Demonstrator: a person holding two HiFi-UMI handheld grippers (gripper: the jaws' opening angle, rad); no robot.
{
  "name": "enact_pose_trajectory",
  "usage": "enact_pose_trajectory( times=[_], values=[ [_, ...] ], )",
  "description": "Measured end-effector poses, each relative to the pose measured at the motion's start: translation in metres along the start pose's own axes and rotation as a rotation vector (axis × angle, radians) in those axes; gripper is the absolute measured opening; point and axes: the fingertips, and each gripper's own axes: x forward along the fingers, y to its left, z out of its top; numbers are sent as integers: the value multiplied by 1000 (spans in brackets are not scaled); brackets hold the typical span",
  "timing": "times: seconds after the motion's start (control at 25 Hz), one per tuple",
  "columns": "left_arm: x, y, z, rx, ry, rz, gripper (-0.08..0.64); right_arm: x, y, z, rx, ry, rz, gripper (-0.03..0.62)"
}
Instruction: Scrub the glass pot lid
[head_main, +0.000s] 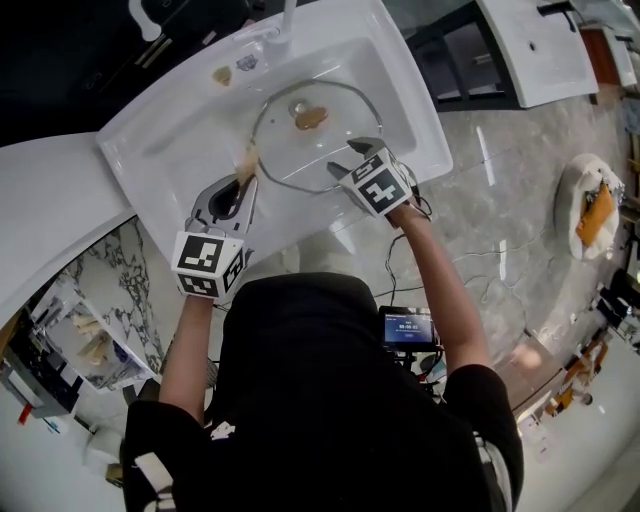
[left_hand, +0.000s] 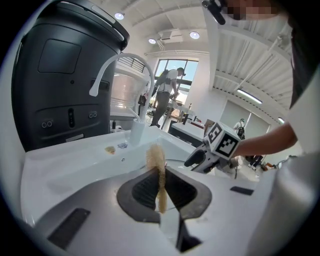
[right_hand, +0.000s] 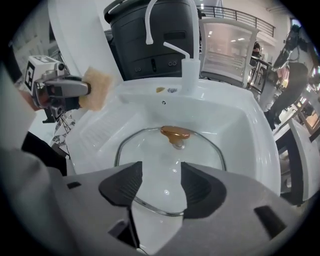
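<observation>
Clear, glossy glass in the pot lid (head_main: 300, 155), with a thin shiny metal rim (right_hand: 116, 160) and a smooth amber-brown knob (head_main: 311, 118). Glossy white, ceramic-looking sink (head_main: 170, 135). Rough, fibrous tan sponge (left_hand: 156, 159). Matt grey plastic on the right gripper (right_hand: 161, 182), dark ribbed rubbery pads (right_hand: 125, 187). Polished stone-patterned floor (head_main: 500, 200)

Grey marbled floor (head_main: 500, 230) beside a white counter (head_main: 545, 60) — round ceiling lights (left_hand: 193, 35), a bright tall window (left_hand: 175, 67) beyond.
</observation>
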Motion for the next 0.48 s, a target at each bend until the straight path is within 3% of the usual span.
enact_pose_trajectory(
  times=[0.48],
  values=[
    [8, 4, -26, -28, 60, 11, 19, 24, -7, -6, 16, 44, 50, 262]
  ],
)
